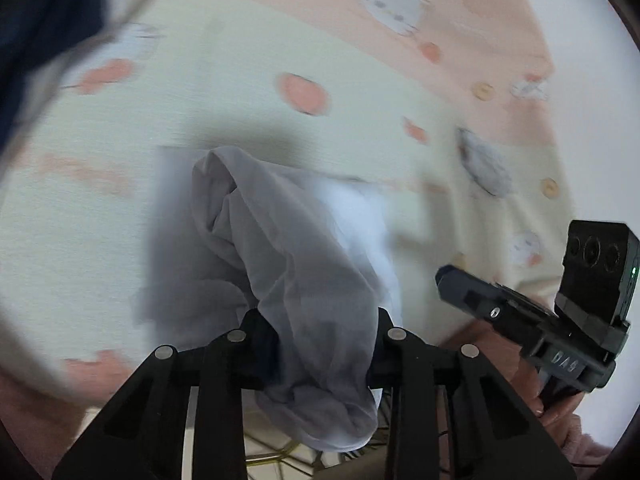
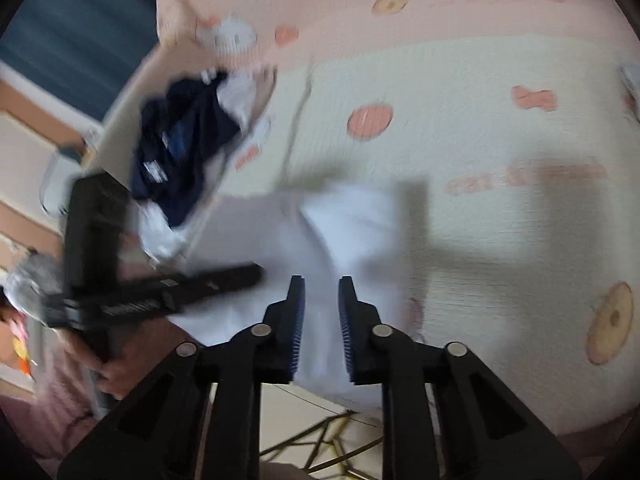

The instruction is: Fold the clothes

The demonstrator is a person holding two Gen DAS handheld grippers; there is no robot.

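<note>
- Two black grippers are working over a bed sheet (image 1: 208,80) printed in cream and pink with cartoon cats, peach dots and biscuits.
- Far to the left of the left gripper (image 1: 316,344), a dark navy garment (image 1: 36,40) is showing as a blur at the picture's edge.
- The left gripper is clamping a bunch of thin white garment (image 1: 280,240); the cloth is filling the space between its fingers, spilling down below them and rising ahead of them in a crumpled fold.
- Beyond that fold, the rest of the white cloth is lying on the sheet, blurred.
- To the right of the left gripper, the right gripper (image 1: 444,276) is showing from the side, with a hand (image 1: 552,404) around its handle.
- In the right wrist view, the left gripper (image 2: 248,272) is lying to the left of the right one, blurred, held by a hand (image 2: 116,376) in a pink sleeve.
- Ahead and to the left of the right gripper (image 2: 322,284), the navy garment (image 2: 180,140) is sitting crumpled near the bed's edge.
- The right gripper's blue-padded fingers (image 2: 298,320) are standing a narrow gap apart, nothing pinched; the white garment (image 2: 344,224) is lying under and ahead of them.
- To the right of the right gripper, bare sheet (image 2: 500,140) is stretching away.
</note>
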